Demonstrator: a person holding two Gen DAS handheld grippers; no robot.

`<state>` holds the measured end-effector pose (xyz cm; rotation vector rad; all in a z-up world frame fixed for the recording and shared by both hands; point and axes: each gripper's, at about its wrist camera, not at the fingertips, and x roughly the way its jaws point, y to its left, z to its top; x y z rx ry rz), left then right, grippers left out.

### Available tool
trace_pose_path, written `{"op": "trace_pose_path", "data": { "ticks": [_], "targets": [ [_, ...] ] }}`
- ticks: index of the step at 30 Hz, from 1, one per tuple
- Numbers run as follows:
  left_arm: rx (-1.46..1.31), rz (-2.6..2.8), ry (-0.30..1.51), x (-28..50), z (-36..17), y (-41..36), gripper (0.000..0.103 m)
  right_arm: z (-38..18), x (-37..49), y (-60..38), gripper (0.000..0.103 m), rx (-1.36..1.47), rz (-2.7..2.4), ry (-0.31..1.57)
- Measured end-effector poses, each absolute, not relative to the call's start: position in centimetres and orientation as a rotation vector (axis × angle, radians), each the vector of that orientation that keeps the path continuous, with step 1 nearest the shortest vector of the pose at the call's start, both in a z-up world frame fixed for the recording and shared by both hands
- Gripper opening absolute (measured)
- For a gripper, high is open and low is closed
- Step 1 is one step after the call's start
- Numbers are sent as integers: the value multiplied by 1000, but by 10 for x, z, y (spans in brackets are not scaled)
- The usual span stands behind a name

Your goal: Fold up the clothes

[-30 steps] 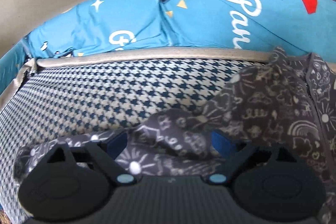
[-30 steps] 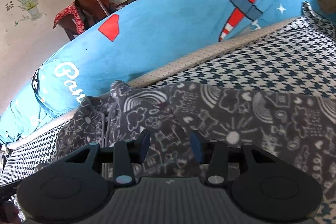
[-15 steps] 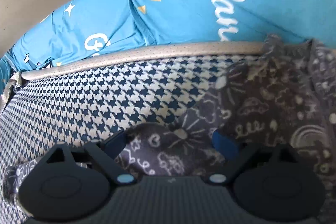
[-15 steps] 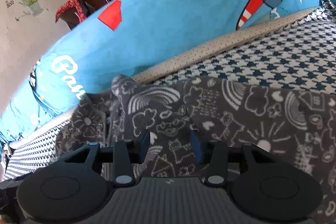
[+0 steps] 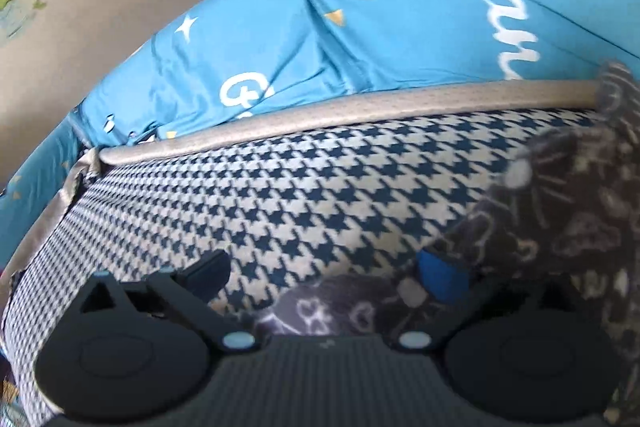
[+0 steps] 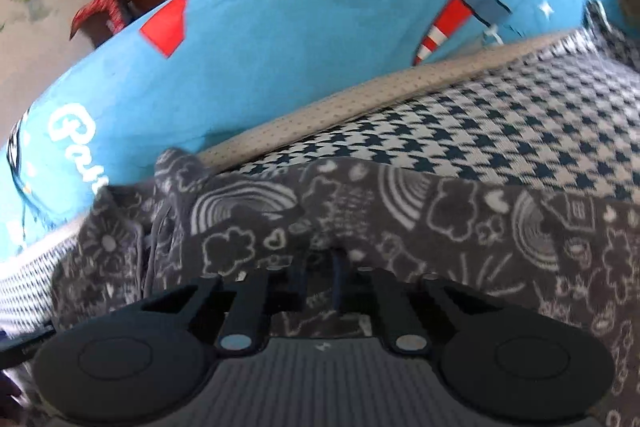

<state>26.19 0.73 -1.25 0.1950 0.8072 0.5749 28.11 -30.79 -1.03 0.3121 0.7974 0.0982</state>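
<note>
- Left gripper (image 5: 324, 269): jaws opening, standing wide apart. The left finger shows a dark pad; the right fingertip (image 5: 442, 277) shows a blue pad. Nothing is pressed between the pads. The tool points forward and downward.
- Right gripper (image 6: 320, 267): jaws brought together, the two fingers almost touching at the centre of the view, pinching a fold of the grey patterned garment (image 6: 440, 219). The fingertips are partly buried in the cloth, so the pads themselves are not clearly visible. The tool points forward and downward.
- Both gripper bodies fill the lower edge of their views; neither of the person's hands shows clearly.
</note>
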Motion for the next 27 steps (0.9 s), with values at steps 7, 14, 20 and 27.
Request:
{"op": "trace_pose_path", "data": {
  "ticks": [7,14,20,27],
  "targets": [
    [185,478,810,239,6,-7,103,4,266,-311,38,381,159,785],
    [161,383,804,194,19,-30,103,10,240,-307,45,359,185,784],
    [134,358,800,158,22,-41,103,13,217,-310,50,358,182,804],
    [80,324,762,122,29,-40,103,14,193,-314,52,355,160,813]
  ]
}}
